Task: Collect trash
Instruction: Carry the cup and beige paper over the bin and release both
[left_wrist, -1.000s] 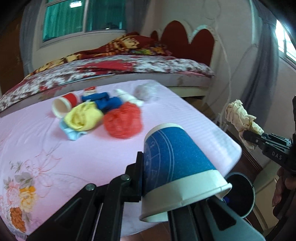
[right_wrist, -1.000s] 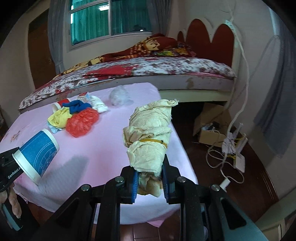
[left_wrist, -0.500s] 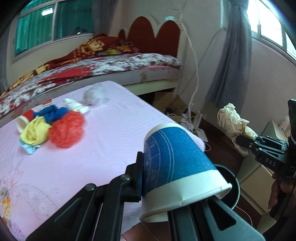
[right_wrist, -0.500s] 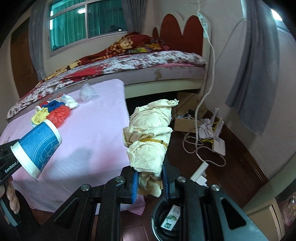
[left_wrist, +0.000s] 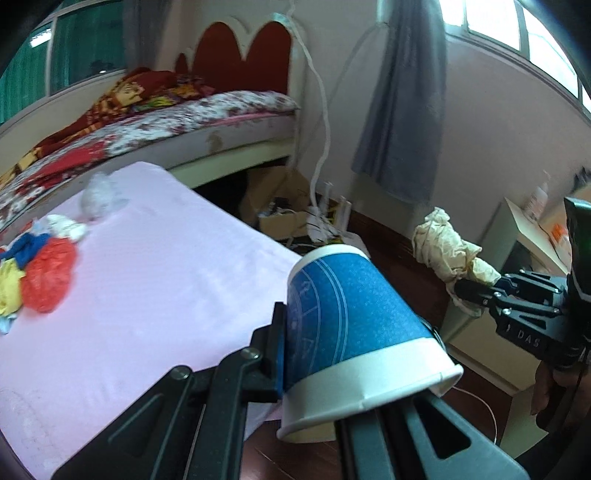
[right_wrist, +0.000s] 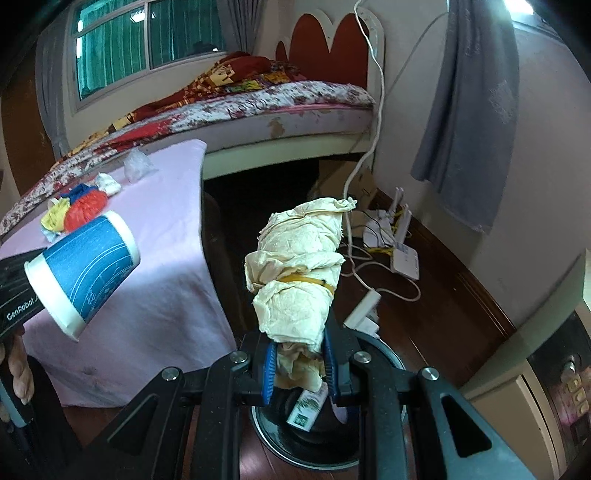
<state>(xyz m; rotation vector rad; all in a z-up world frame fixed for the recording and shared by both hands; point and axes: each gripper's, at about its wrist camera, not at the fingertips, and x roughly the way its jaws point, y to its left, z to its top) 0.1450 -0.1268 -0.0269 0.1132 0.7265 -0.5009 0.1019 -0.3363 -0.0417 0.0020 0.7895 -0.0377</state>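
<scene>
Above a round black bin (right_wrist: 314, 439), blue-padded jaws pinch crinkled cream paper (right_wrist: 299, 273).

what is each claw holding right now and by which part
Left claw: blue paper cup, gripped at its white rim. Right claw: crumpled beige paper wad, pinched at its lower end.

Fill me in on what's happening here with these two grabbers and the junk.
A person is clearing trash off the pink-covered table. The left gripper holds a blue paper cup; the right gripper is clamped on a crumpled paper wad bound with a rubber band, right above the black bin on the floor. A carton already lies in the bin. More crumpled bags wait on the table.
</scene>
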